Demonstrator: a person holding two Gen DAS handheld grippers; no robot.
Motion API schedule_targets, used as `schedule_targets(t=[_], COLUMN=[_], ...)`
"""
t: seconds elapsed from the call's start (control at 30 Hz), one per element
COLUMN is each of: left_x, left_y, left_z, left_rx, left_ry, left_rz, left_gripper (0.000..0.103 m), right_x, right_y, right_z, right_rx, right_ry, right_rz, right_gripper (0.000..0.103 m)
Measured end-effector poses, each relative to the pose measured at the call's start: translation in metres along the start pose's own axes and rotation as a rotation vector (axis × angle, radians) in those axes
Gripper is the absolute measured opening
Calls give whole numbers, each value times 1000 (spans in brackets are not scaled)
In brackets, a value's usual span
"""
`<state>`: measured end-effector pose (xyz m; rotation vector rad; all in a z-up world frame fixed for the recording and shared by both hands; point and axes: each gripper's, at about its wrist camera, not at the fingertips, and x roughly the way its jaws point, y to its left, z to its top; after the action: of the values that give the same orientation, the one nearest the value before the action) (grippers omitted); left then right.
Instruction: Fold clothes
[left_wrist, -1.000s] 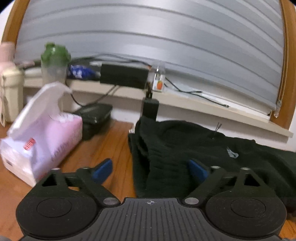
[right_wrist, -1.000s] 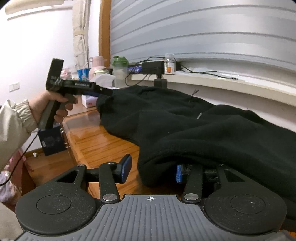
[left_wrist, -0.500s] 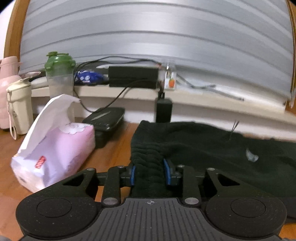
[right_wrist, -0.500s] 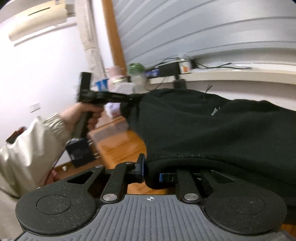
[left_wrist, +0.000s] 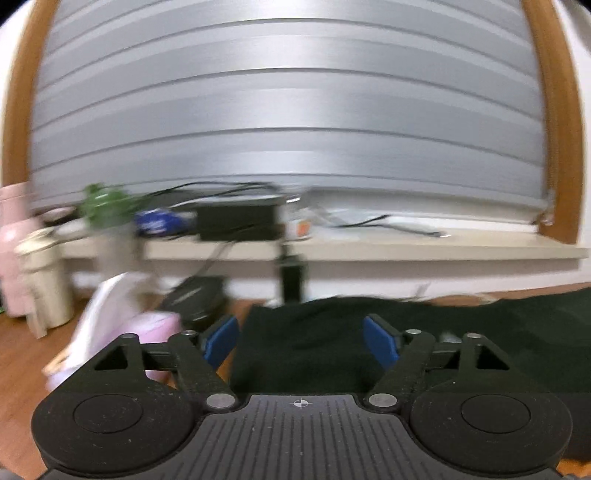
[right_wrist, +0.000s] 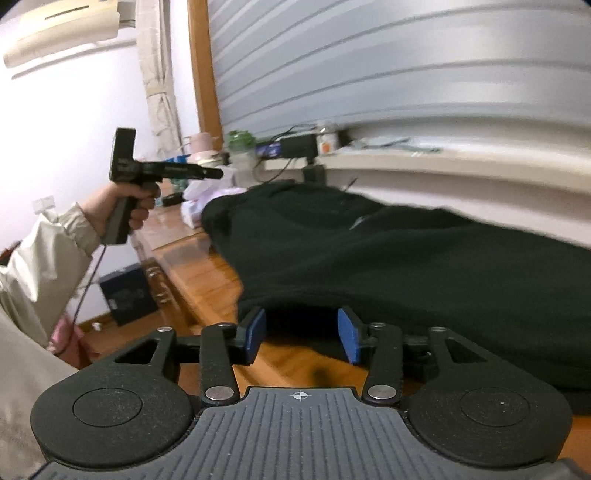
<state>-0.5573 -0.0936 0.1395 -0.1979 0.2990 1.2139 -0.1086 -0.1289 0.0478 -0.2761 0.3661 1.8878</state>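
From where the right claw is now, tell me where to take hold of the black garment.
Grip the near hem of the black garment, where it humps up off the wooden table just ahead of the right claw. Come in low and level from the near edge: the raised fold leaves a dark gap under it, so one finger can probably slide beneath. The claw is opening, pads clear of the cloth.

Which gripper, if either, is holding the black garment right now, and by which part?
Neither. The left gripper and right gripper are both opening; their blue pads stand clear of the black garment, which lies on the wooden table.
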Motion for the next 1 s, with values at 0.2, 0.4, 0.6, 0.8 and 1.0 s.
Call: schedule_targets(t=[0.2,0.4,0.6,0.8,1.0], left_x=[60,140,213,221,226], left_y=[-81,-162,-199,-193,-191], left_z=[15,16,8,11,3], left_rx=[112,258,396,286,298], left_ry=[33,132,301,243,205], left_rz=[-204,-379,-460,-437,-233], left_gripper=[79,81,79,11,81], right_x=[0,15,11,7,0], right_y=[-41,-67,-73,-74,-69], right_z=[6,-7,-19,-24,-30], right_rx=[20,59,49,60,63], right_ry=[-19,72,104,77,57], right_rz=[-162,-241,-214,-194,-194], right_gripper=[53,53,54,54,54])
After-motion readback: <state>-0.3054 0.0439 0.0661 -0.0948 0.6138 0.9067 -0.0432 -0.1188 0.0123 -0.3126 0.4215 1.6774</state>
